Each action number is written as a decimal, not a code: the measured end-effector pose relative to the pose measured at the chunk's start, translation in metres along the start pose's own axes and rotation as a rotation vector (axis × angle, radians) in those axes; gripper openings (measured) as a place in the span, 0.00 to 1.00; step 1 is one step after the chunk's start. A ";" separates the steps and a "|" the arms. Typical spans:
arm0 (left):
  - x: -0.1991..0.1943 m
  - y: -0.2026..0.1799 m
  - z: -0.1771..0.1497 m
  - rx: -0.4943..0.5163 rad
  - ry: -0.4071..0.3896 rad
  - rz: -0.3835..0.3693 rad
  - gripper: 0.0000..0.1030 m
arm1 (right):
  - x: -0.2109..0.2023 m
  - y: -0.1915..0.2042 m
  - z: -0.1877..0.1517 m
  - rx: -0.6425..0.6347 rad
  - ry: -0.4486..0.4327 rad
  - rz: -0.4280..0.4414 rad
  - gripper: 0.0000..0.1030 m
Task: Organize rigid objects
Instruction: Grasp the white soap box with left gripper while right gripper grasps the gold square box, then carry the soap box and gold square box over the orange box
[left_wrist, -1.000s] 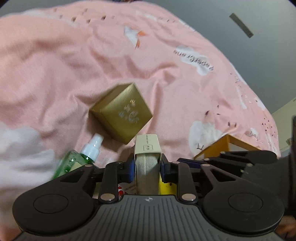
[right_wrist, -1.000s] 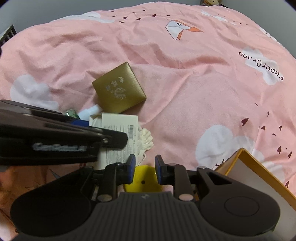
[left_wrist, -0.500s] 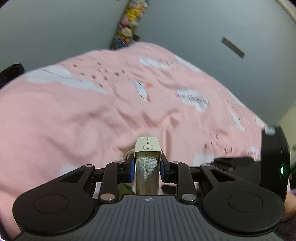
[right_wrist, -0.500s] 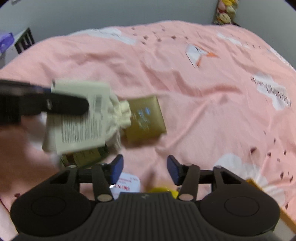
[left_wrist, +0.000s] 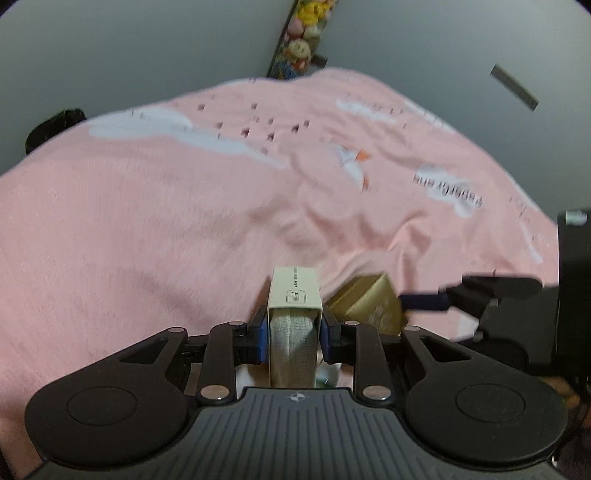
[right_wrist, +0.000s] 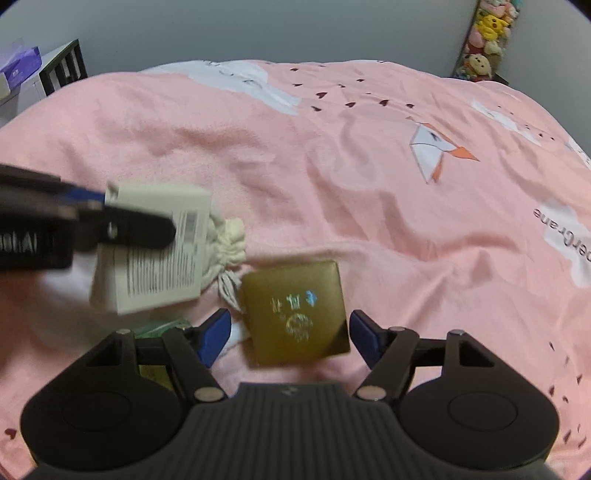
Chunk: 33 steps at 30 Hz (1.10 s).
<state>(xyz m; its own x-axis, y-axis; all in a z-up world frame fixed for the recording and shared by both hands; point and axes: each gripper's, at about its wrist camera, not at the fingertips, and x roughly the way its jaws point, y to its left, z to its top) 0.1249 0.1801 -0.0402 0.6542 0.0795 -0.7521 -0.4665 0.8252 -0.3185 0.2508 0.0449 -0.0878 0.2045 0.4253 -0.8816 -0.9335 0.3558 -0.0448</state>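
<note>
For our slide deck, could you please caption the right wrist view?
Open right gripper straddles the gold box on the pink bedspread.

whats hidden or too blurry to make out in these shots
- Gold box lettering: right wrist view, motion blur.
- Green item: right wrist view, mostly behind the right tool.
- Cream package lower part: left wrist view, hidden by the left tool.

One gold box (right_wrist: 295, 314). One cream cloth pouch with card sleeve (right_wrist: 159, 254). One green bottle (right_wrist: 162, 328), partly hidden. One pink bedspread (right_wrist: 332, 184). Two grippers: left (left_wrist: 293, 328), right (right_wrist: 290, 332).
</note>
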 end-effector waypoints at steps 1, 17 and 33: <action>0.001 0.001 -0.001 -0.001 0.010 -0.001 0.30 | 0.004 0.000 0.002 -0.002 0.001 -0.003 0.67; -0.008 -0.023 -0.031 0.072 -0.023 0.000 0.29 | -0.032 0.000 -0.019 0.072 -0.024 -0.054 0.58; -0.065 -0.114 -0.037 0.199 -0.049 -0.338 0.29 | -0.187 -0.019 -0.084 0.221 -0.156 -0.209 0.58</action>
<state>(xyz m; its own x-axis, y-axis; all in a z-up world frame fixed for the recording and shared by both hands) 0.1136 0.0608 0.0238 0.7811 -0.1930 -0.5939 -0.0983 0.9012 -0.4221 0.2054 -0.1113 0.0380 0.4435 0.4398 -0.7810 -0.7834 0.6136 -0.0993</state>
